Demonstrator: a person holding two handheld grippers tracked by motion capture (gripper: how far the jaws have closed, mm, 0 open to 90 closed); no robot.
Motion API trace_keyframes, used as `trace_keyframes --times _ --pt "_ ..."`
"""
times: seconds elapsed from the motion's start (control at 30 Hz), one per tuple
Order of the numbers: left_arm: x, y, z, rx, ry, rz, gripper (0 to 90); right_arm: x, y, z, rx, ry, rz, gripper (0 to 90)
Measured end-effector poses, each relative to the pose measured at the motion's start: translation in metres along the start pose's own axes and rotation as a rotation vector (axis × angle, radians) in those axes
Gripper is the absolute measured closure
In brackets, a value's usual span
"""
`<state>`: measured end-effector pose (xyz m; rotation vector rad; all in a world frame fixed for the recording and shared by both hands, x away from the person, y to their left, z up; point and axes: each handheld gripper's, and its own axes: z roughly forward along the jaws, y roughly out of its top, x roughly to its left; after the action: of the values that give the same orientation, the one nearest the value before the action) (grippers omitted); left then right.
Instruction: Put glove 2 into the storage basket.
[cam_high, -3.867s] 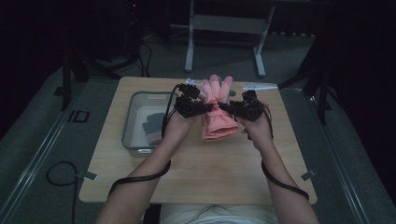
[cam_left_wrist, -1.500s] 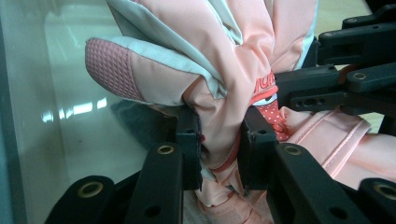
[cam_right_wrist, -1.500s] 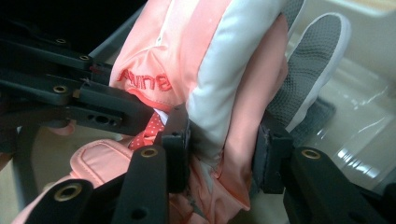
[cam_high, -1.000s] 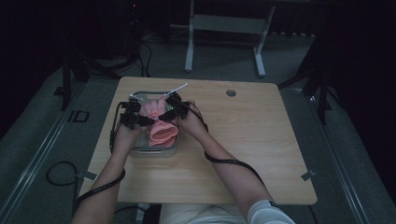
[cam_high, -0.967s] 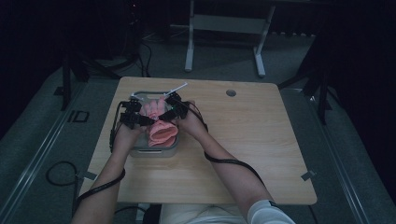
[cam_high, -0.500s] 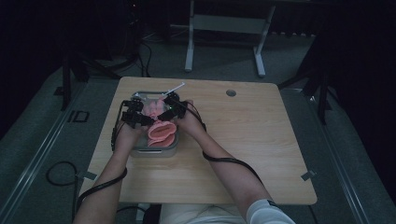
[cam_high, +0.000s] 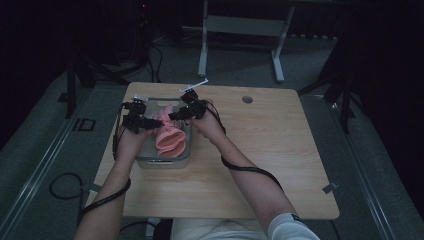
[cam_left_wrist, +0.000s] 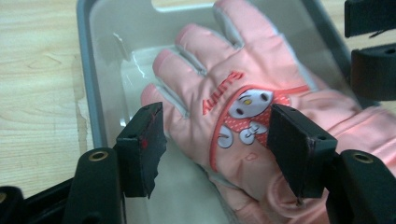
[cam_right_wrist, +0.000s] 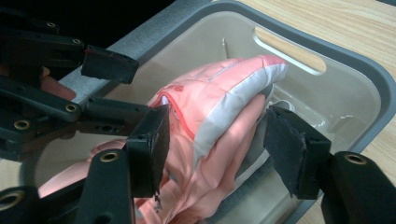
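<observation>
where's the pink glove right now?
In the high view the pink glove lies in the grey bin at the table's left side, between the left gripper and right gripper, both open.

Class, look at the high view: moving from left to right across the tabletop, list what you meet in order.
left gripper → pink glove lying in the grey tub → right gripper → small round hole in the wooden table
</observation>
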<state>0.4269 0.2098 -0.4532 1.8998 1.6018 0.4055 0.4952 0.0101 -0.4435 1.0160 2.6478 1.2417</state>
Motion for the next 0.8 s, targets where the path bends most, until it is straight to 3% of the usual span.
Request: trace_keyframes --times 0.13,0.2,0.27,0.3,0.33,0.37,0.43,0.5,0.53,0.63,0.67,0.7,0.8 --pt "-0.007 0.002 -0.010 -0.038 0.000 0.024 34.9 0.000 -0.001 -0.008 -0.015 0.006 -0.004 38.2" --pt "-0.013 0.002 -0.015 -0.058 -0.026 0.044 32.4 -0.001 -0.001 -0.012 -0.021 0.014 -0.007 36.0" --pt "-0.016 0.002 -0.017 -0.068 -0.039 0.059 22.3 -0.001 -0.002 -0.015 -0.024 0.021 -0.011 33.9" --pt "-0.016 0.002 -0.017 -0.068 -0.039 0.059 22.3 -0.001 -0.002 -0.017 -0.027 0.025 -0.013 33.9" --pt "-0.025 0.002 -0.025 -0.110 -0.057 0.073 17.9 -0.002 -0.004 -0.024 -0.037 0.047 -0.022 27.3" --pt "-0.028 0.002 -0.026 -0.120 -0.067 0.078 13.8 -0.003 -0.005 -0.027 -0.042 0.054 -0.033 24.8" --pt "-0.034 0.003 -0.030 -0.151 -0.092 0.083 10.4 -0.005 -0.007 -0.035 -0.056 0.064 -0.039 23.5" --pt "-0.037 0.003 -0.032 -0.159 -0.102 0.090 1.7 -0.009 -0.009 -0.042 -0.071 0.078 -0.033 22.2" --pt "-0.045 0.002 -0.036 -0.187 -0.106 0.113 1.6 -0.010 -0.011 -0.046 -0.072 0.077 -0.041 21.5" --pt "-0.056 -0.001 -0.040 -0.209 -0.137 0.134 1.4 -0.014 -0.019 -0.054 -0.072 0.070 -0.055 19.7" --pt "-0.056 -0.001 -0.040 -0.209 -0.137 0.134 1.4 -0.014 -0.019 -0.054 -0.072 0.070 -0.055 19.7" --pt "-0.066 -0.004 -0.039 -0.204 -0.147 0.164 1.4 -0.016 -0.022 -0.057 -0.074 0.065 -0.060 19.5" --pt "-0.079 -0.007 -0.039 -0.216 -0.166 0.194 1.4 -0.024 -0.032 -0.066 -0.083 0.046 -0.055 18.6"
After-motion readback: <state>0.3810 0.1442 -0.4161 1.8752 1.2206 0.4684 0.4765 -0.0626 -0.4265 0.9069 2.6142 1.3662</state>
